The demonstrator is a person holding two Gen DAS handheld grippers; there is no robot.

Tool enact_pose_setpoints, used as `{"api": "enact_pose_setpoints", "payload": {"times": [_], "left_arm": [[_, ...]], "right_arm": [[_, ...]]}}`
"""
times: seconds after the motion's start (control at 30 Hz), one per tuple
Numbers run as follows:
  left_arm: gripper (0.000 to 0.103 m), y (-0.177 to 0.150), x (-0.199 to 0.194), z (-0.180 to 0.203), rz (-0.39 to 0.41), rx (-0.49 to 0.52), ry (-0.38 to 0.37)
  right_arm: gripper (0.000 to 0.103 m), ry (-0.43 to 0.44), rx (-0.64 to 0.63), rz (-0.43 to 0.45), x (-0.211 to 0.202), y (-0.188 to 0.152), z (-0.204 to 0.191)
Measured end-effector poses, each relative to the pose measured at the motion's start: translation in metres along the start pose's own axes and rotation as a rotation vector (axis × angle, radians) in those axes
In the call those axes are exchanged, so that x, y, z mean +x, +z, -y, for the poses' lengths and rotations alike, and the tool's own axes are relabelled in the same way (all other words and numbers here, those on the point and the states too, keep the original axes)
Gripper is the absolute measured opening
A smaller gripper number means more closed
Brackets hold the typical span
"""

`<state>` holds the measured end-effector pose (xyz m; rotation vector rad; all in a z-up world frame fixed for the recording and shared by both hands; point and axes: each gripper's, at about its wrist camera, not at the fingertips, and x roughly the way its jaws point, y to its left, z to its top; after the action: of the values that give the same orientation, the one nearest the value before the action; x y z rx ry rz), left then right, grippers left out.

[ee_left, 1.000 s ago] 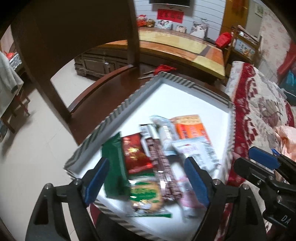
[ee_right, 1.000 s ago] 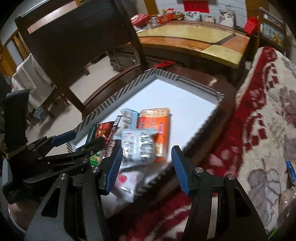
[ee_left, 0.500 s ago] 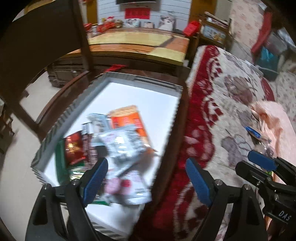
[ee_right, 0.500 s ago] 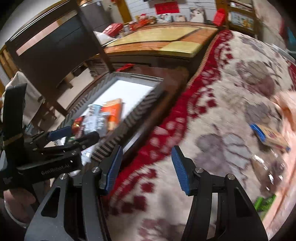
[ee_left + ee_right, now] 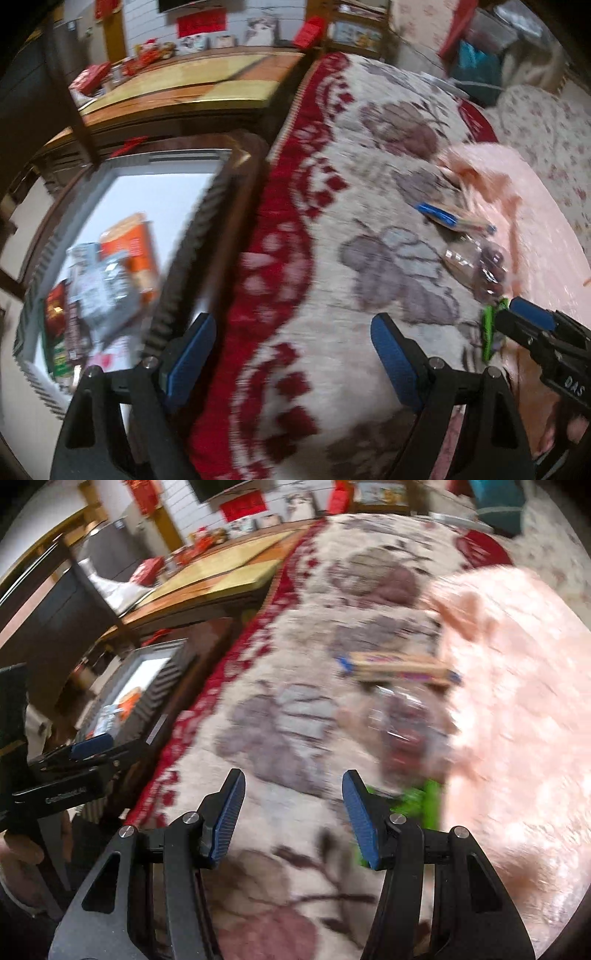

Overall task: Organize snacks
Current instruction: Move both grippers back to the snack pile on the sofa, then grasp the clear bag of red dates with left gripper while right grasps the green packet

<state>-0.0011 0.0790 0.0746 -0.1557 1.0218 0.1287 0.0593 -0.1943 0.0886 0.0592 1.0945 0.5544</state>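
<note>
Both grippers hang over a flowered red-and-cream blanket (image 5: 332, 221). The left gripper (image 5: 293, 354) has its jaws spread wide with nothing between them; the right gripper (image 5: 293, 812) has its jaws about half open, also holding nothing. At 9 o'clock of the left gripper a striped-rim tray (image 5: 184, 236) holds several snack packets (image 5: 107, 280). At 2 o'clock lie 3 more: a blue-ended packet (image 5: 399, 666), a clear bag (image 5: 402, 723) and a green packet (image 5: 424, 801), beside a pink cloth (image 5: 517, 701).
</note>
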Motion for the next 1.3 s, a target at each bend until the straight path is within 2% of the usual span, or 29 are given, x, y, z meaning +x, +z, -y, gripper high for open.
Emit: {"api": "enact_pose_setpoints", "payload": {"times": [0.13, 0.33, 0.63, 0.97, 1.17, 1.3], "left_arm": [[0.088, 0.003, 0.009, 0.023, -0.019, 0.039, -0.038], [0.088, 0.009, 0.022, 0.048, -0.054, 0.073, -0.071], [0.088, 0.019, 0.034, 0.077, -0.082, 0.083, -0.136], [0.089, 0.034, 0.046, 0.146, -0.100, 0.128, -0.253], [0.089, 0.038, 0.070, 0.185, -0.163, 0.154, -0.285], [0.086, 0.038, 0.082, 0.199, -0.169, 0.158, -0.269]], "right_arm": [[0.055, -0.032, 0.051, 0.003, -0.003, -0.004, 0.030], [0.055, -0.045, 0.095, -0.010, 0.002, -0.004, 0.053], [0.055, -0.062, 0.109, -0.006, 0.005, 0.000, 0.063], [0.058, -0.067, 0.123, -0.034, -0.005, -0.012, 0.076], [0.058, -0.043, 0.134, -0.038, -0.006, -0.022, 0.081], [0.058, -0.027, 0.148, -0.036, -0.006, -0.026, 0.085]]}}
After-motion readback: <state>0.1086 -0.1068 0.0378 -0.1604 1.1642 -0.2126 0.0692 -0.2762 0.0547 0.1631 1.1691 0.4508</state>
